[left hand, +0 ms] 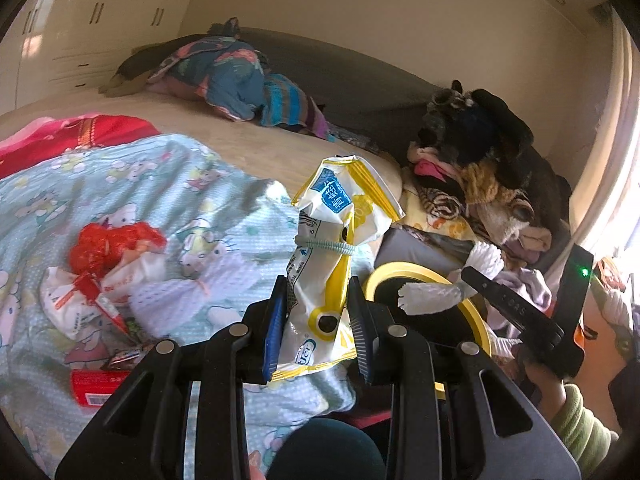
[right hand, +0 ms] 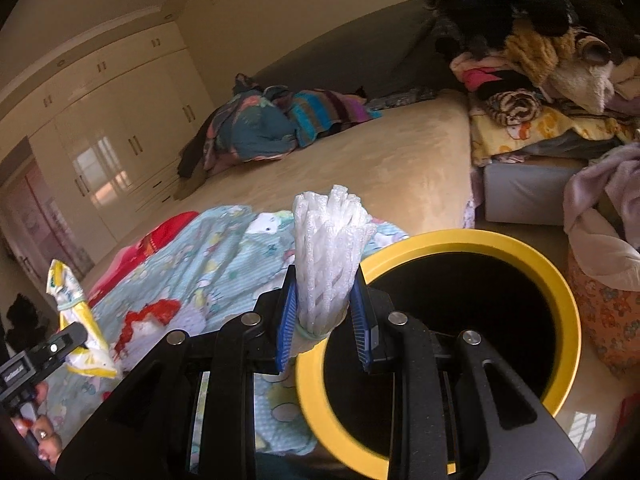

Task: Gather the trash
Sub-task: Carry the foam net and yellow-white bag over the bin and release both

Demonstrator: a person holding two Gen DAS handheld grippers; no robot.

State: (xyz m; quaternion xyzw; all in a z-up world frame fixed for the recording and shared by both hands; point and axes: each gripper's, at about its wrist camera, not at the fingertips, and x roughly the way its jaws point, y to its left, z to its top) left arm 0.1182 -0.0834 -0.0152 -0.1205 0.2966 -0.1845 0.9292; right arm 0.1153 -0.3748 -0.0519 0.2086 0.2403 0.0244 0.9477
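Left gripper jaws pinch the tied yellow-white snack bag, frame centre, over the bed. Right gripper jaws pinch the white foam net at the yellow bin rim, lower right. Risk: net sits at the rim edge, so an early release likely drops it outside; the loose bag may slip.

1. Yellow-white snack bag, crumpled, cinched mid-body with a teal band, upright, pinched between the left gripper fingers, above the blanket.
2. White foam net, bunched, banded at its base, upright in the right gripper, at the bin rim.
3. Yellow-rimmed bin, dark inside, beside the bed.
4. Red mesh bag, white wrappers, red box lying on the blanket.
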